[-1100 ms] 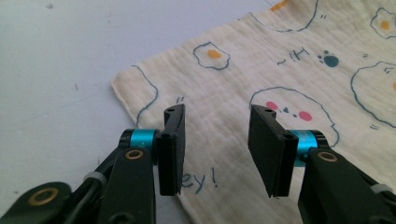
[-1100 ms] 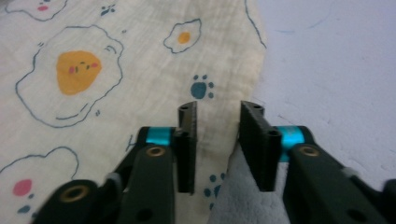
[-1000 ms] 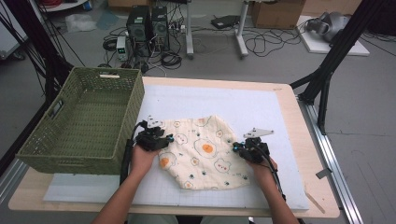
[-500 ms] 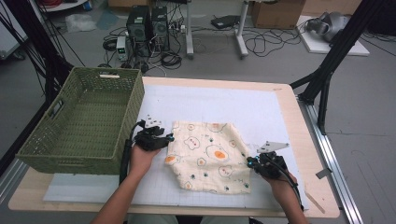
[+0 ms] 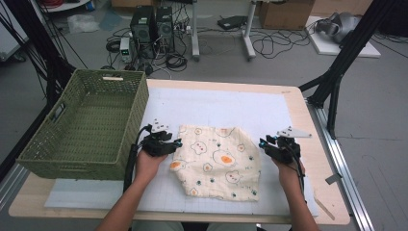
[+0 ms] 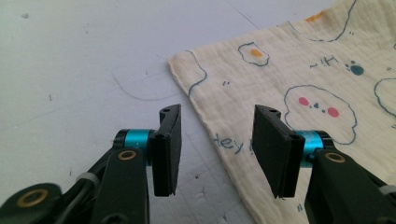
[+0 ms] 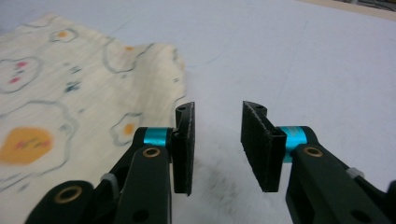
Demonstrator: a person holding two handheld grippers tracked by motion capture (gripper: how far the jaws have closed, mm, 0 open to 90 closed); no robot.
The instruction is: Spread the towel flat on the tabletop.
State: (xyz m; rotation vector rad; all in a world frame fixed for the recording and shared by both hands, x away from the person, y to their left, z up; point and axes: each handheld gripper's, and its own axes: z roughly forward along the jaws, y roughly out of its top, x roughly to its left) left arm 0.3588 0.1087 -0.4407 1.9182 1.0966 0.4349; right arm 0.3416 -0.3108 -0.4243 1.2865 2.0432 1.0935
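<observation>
A cream cloth (image 5: 216, 161) printed with bears and fried eggs lies folded flat on the white mat. My left gripper (image 5: 174, 143) rests at the cloth's left edge, open, its jaws straddling the cloth edge (image 6: 219, 140) low over the mat. My right gripper (image 5: 263, 143) sits just off the cloth's right edge, open with nothing between its jaws; in the right gripper view (image 7: 217, 144) the cloth (image 7: 70, 102) lies to the left of them.
A green woven basket (image 5: 86, 122) stands empty at the table's left, close behind my left hand. The white gridded mat (image 5: 226, 103) stretches bare beyond the cloth. Wooden table edges frame it on the right and front.
The cloth went from bunched to spread flat. My right gripper swung out to the right and forward, then came back up to the cloth's right edge. The left hand barely shifted.
</observation>
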